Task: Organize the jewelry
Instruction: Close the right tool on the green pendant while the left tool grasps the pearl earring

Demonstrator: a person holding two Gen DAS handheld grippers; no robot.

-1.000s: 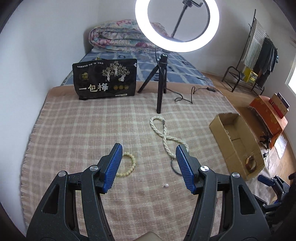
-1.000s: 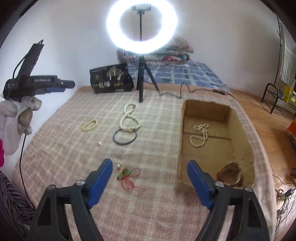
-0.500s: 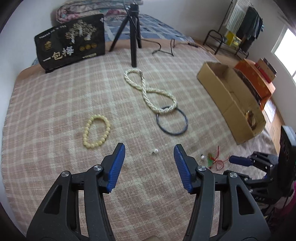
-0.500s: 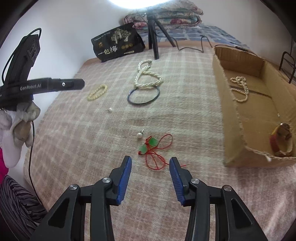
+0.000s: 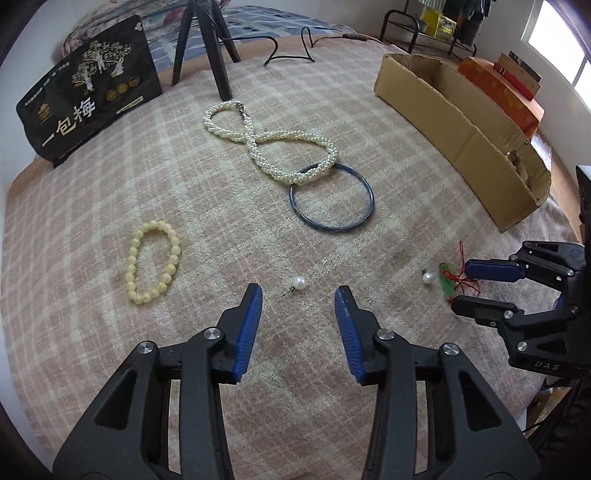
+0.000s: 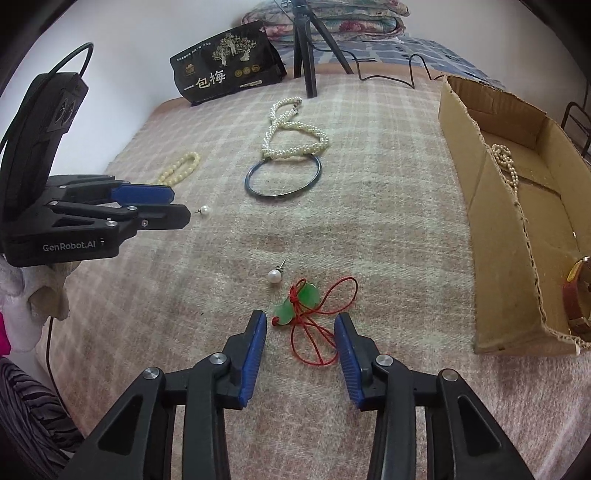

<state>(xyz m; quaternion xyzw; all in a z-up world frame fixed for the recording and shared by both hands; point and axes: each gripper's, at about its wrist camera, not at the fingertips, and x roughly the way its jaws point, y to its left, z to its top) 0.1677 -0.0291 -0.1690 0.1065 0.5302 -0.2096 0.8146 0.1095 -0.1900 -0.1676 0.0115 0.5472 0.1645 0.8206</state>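
Now left hand-held gripper (image 5: 298, 295), jaws just narrowed, empty, pearl stud (image 5: 298, 283) just ahead on blanket (image 5: 110, 350). Right hand-held gripper (image 6: 300, 320), narrowed too, straddles red-cord jade pendant (image 6: 301, 299), unpinched; cardboard box (image 6: 491, 229) rightward.

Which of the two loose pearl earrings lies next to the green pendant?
The pearl earring just beside the green pendant on red cord; the other earring lies near the left gripper.

Home bedroom: folded quilt (image 6: 332, 18), clothes rack (image 5: 424, 22).
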